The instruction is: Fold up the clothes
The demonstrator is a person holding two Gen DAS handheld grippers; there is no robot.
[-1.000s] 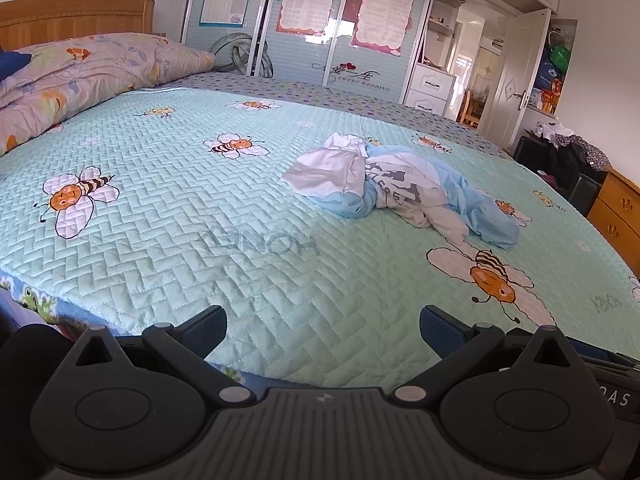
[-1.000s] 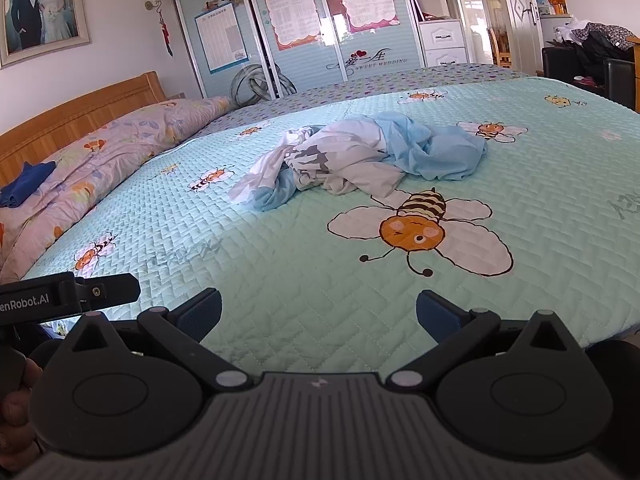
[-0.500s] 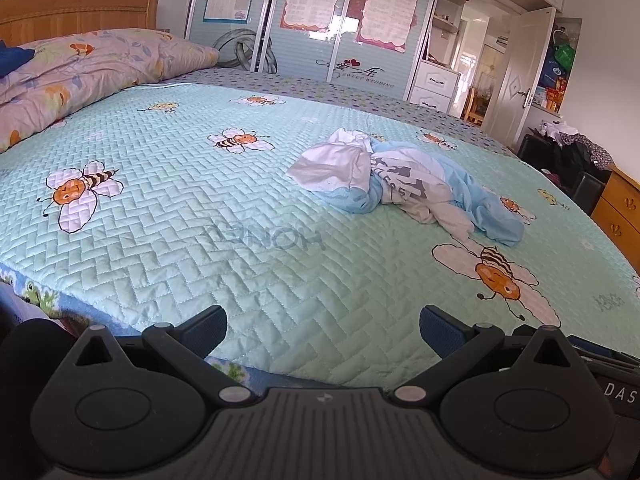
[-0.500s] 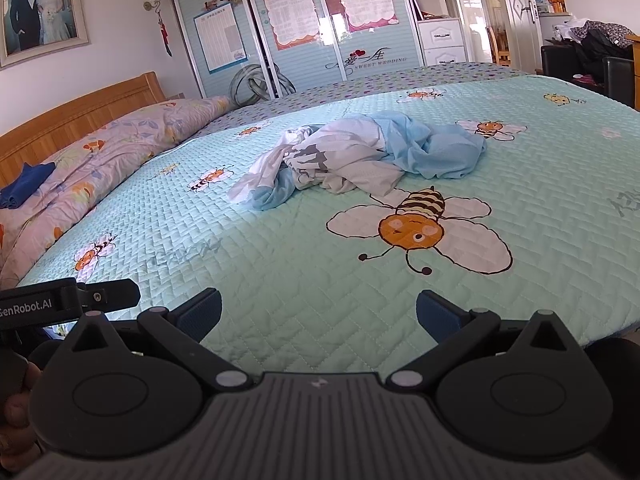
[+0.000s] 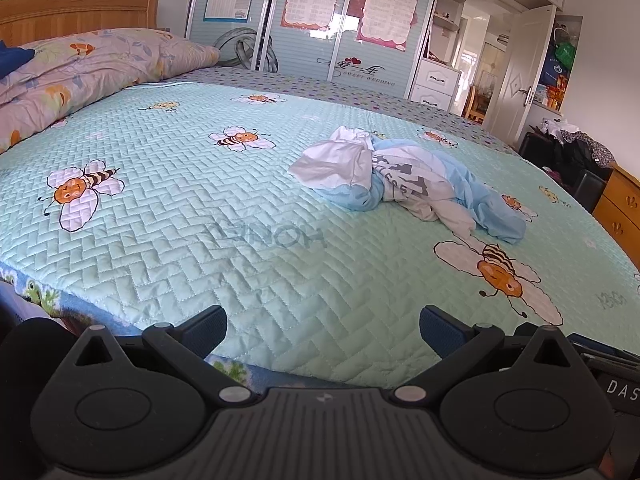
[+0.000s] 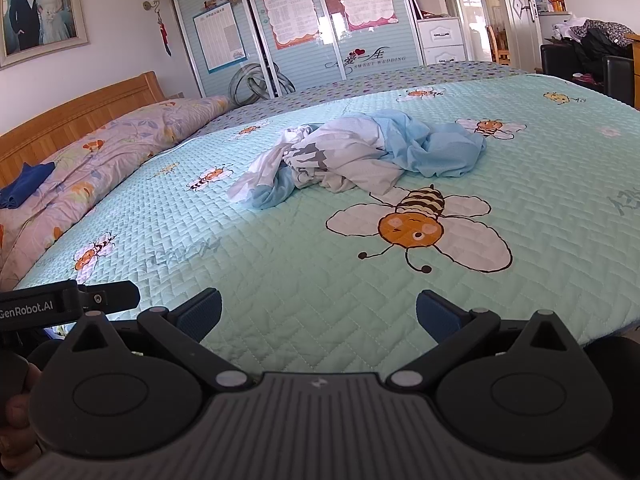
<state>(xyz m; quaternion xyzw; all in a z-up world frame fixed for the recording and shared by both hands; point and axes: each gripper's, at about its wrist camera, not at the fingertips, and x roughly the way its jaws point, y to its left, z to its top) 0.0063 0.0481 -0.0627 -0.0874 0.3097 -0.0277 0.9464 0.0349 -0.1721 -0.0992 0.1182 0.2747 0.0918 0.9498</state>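
A crumpled heap of clothes (image 5: pixel 404 184), white and light blue with a grey print, lies in the middle of the bed; the right wrist view shows the same heap of clothes (image 6: pixel 360 156). My left gripper (image 5: pixel 322 330) hovers open over the bed's near edge, well short of the heap, nothing between its fingers. My right gripper (image 6: pixel 318 314) is open too, empty, over the near edge with the heap far ahead. The left gripper's body (image 6: pixel 68 304) shows at the lower left of the right wrist view, with a hand (image 6: pixel 16 412) below it.
The bed wears a mint quilted cover (image 5: pixel 180 200) printed with bees. A floral duvet (image 5: pixel 80 68) and wooden headboard (image 5: pixel 80 12) lie at the left. Wardrobe doors (image 5: pixel 312 24) stand behind, an open door (image 5: pixel 524 76) and a wooden dresser (image 5: pixel 620 208) at the right.
The left wrist view has shifted slightly, the bed and heap drifting right and down a little. The right gripper has barely moved. Both grippers stay open.
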